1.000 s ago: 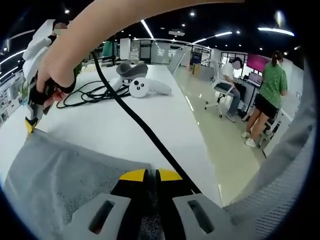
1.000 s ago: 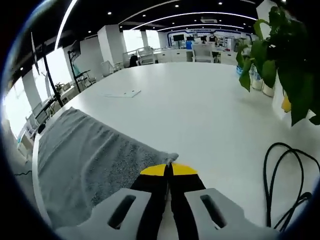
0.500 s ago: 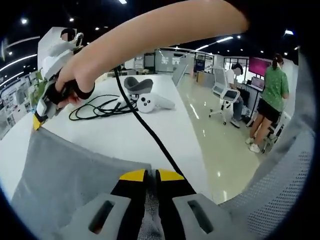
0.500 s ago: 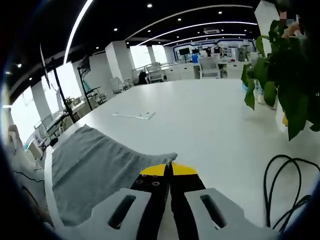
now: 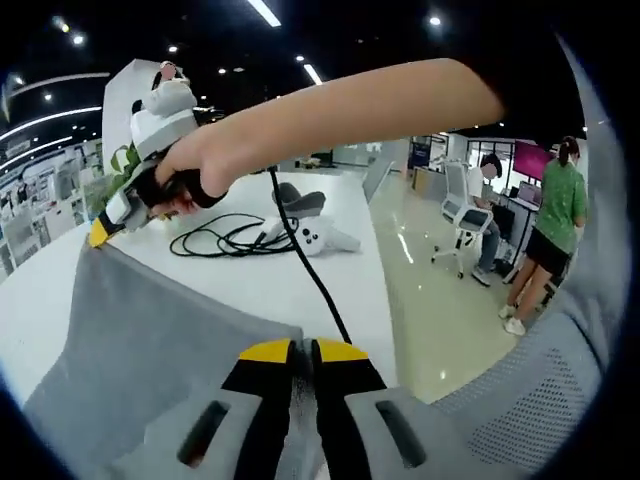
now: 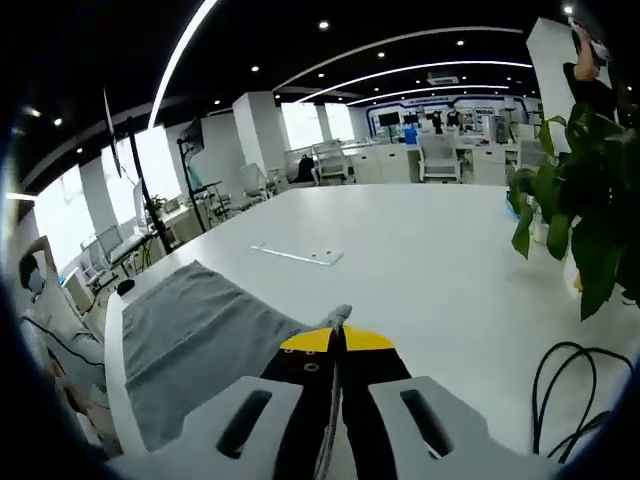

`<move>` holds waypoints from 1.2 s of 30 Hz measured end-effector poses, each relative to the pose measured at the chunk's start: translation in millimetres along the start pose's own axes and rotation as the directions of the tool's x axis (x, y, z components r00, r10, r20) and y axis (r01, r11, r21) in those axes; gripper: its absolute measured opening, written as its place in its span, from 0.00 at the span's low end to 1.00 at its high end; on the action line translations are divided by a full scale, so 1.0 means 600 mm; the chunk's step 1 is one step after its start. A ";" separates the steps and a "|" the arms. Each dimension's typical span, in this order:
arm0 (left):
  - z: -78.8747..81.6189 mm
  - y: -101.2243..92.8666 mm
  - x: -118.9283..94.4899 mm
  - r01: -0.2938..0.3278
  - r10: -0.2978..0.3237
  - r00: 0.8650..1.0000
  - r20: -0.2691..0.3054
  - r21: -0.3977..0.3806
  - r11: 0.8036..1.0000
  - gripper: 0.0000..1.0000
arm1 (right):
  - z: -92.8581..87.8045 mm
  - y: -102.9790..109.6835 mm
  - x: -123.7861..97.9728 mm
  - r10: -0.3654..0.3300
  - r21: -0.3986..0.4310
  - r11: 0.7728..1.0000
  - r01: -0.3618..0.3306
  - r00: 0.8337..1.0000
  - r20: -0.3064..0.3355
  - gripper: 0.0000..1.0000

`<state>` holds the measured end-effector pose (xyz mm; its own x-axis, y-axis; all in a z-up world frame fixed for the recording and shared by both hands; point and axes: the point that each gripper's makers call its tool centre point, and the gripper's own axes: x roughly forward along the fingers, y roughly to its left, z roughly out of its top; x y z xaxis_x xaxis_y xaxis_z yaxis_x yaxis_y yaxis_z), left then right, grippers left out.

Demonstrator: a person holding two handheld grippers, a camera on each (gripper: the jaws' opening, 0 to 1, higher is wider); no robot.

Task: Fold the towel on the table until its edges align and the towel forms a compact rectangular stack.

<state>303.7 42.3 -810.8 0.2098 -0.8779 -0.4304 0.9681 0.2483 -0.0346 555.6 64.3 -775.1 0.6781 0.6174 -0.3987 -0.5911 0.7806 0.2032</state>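
- The grey towel point(image 5: 140, 350) is held by two corners and lifted off the white table point(image 5: 260, 285) — a grip that stretches one edge taut between the hands, probably so that edge can be carried over to meet the opposite one.
- The left gripper point(image 5: 292, 352) has its yellow-tipped jaws pressed together on a towel corner, the cloth running down between them.
- The right gripper point(image 6: 336, 340) is likewise clamped narrow on the other corner; a small tuft of cloth pokes out past its tips. In the left gripper view it appears at the upper left, gripped by the person's hand point(image 5: 185, 175).
- The towel looks like soft terry — matte, finely looped, sagging in a smooth sheet with no hard creases. Its far part lies on the table near the edge in the right gripper view.
- The tabletop is smooth and glossy, so the cloth should slide easily.
- Black cables point(image 5: 235, 240) coil beyond the towel, beside a white controller point(image 5: 318, 238); a leafy plant point(image 6: 585, 230) stands well apart.
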 end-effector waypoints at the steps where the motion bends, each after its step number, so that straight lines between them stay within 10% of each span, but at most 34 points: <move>1: 0.006 -0.001 -0.008 -0.004 0.004 1.000 0.008 -0.002 1.000 0.07 | 0.006 0.006 0.000 0.005 0.000 1.000 -0.005 1.000 0.005 0.00; 36: 0.107 0.027 -0.280 -0.110 0.123 0.960 0.250 -0.066 0.992 0.07 | 0.214 0.210 0.022 0.094 0.010 0.995 -0.098 0.977 0.189 0.00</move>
<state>292.7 167.1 -681.0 0.3553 -0.9147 -0.1924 0.9279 0.3700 -0.0458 546.1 183.5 -640.2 0.6897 0.6957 -0.2010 -0.6503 0.7171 0.2505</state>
